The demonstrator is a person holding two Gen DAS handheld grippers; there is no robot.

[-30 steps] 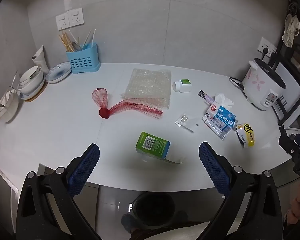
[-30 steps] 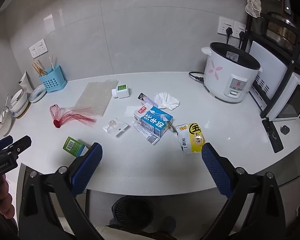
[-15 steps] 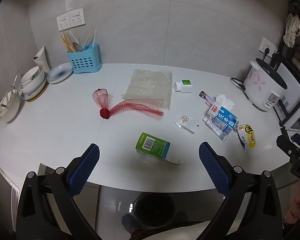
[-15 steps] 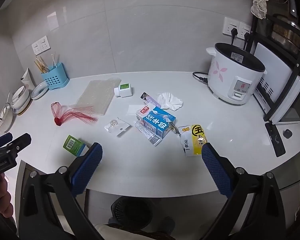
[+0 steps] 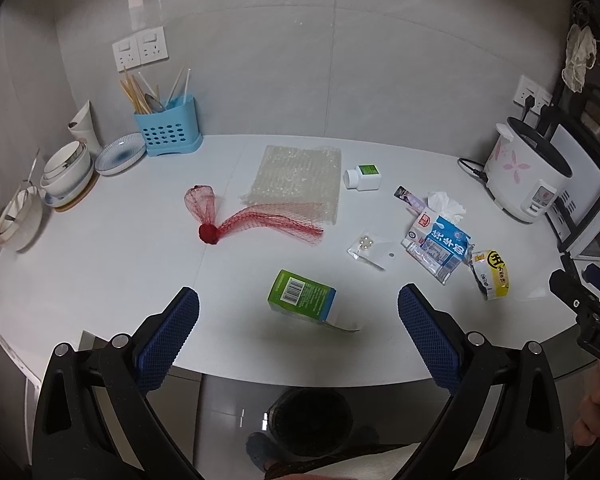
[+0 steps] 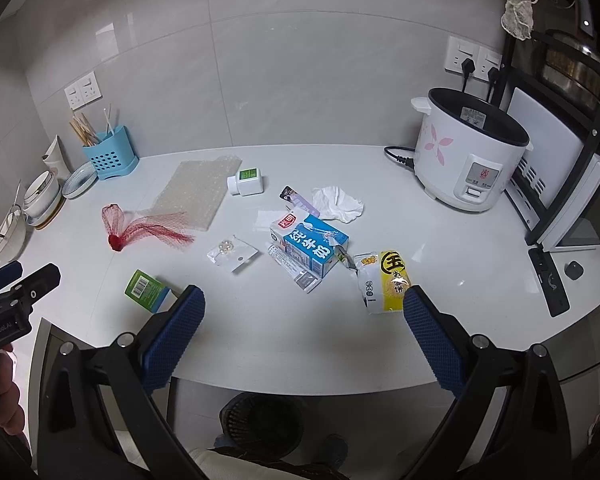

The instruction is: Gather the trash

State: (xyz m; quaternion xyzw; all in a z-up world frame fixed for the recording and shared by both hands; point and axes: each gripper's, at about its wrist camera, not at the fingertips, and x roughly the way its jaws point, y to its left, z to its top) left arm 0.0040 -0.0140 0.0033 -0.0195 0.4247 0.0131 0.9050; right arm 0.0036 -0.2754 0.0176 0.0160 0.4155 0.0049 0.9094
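Trash lies scattered on a white counter (image 5: 100,264). A green box (image 5: 302,296) lies just ahead of my open left gripper (image 5: 298,316). Further off are a red net (image 5: 236,220), bubble wrap (image 5: 296,180), a white bottle (image 5: 362,178), a small clear bag (image 5: 370,246), a blue milk carton (image 6: 310,246), a crumpled tissue (image 6: 336,204) and a yellow wrapper (image 6: 386,282). My right gripper (image 6: 300,312) is open and empty, near the counter's front edge, with the yellow wrapper beside its right finger. A dark bin (image 6: 262,420) stands on the floor below the counter.
A blue utensil holder (image 5: 168,132), plates and bowls (image 5: 66,172) stand at the back left. A white rice cooker (image 6: 466,164) stands at the right, with a rack and microwave (image 6: 580,208) beyond. A black remote (image 6: 548,280) lies at the right edge.
Both grippers have drifted slightly; the views shifted a little toward the counter. No object has moved and both grippers stay open.
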